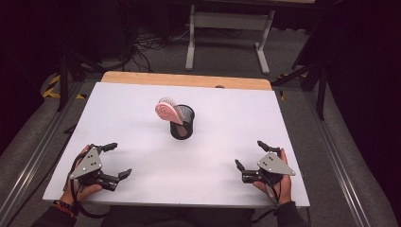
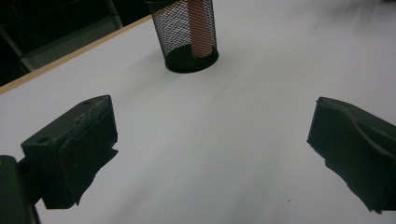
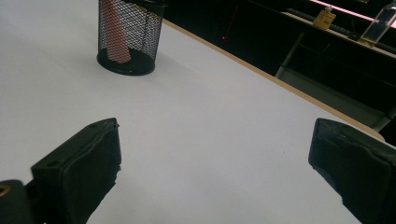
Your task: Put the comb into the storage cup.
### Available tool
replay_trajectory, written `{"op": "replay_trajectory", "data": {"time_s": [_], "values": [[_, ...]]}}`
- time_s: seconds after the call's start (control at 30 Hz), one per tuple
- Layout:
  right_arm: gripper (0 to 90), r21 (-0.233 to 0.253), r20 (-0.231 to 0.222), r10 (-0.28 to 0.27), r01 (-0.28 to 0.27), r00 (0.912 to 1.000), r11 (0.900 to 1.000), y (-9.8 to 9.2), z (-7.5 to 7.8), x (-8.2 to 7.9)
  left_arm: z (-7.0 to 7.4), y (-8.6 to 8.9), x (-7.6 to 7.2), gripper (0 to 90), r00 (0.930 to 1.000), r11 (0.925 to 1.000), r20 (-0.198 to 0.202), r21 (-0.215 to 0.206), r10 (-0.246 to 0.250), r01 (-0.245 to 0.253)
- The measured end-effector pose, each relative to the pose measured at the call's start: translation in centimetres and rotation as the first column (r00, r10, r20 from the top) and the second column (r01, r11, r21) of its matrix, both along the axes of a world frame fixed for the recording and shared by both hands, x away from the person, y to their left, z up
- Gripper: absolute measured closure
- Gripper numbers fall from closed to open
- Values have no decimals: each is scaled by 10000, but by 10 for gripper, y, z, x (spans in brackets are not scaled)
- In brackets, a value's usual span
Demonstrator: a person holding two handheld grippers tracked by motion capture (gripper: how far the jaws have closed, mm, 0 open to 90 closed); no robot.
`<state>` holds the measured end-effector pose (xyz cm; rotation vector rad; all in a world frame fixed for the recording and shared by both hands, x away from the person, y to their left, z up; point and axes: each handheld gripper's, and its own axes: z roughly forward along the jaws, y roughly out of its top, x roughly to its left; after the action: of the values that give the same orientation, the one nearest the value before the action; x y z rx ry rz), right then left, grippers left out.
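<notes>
Both grippers, left (image 1: 116,161) and right (image 1: 249,154), rest released and empty. The brush (image 1: 166,112) stands in the mesh cup (image 1: 183,127), ahead between them. Judged: pre-approach; next move requires reaching forward.

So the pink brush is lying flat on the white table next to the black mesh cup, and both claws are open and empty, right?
Not quite. The pink brush isn't lying on the table; it stands in the black mesh cup, handle down and head leaning over the rim, as the high view shows. The rest holds: the left claw and right claw are open and empty.
</notes>
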<state>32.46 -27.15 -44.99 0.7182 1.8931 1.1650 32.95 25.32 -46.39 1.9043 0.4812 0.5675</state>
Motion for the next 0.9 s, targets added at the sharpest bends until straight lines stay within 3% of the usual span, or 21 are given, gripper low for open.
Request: {"op": "replay_trajectory", "data": {"time_s": [0.17, 0.37, 0.47, 0.9], "values": [[30, -40, -16, 62, -62, 10000, 10000, 1, 0, 0, 3, -2, -2, 22, 9997, 10000, 243, -95, -10, 13], [30, 103, -81, 180, -179, 9998, 9998, 5, 1, 0, 2, 0, -1, 27, 9998, 10000, 176, -93, 3, -1], [35, 599, -414, 255, -230, 9988, 9979, 5, 2, 2, 2, 0, -2, 27, 9997, 10000, 228, -3, 9, -9], [38, 14, -176, 28, -27, 9998, 10000, 7, 1, -1, 0, -2, 5, 27, 9999, 9999, 115, -95, -100, 101]]}}
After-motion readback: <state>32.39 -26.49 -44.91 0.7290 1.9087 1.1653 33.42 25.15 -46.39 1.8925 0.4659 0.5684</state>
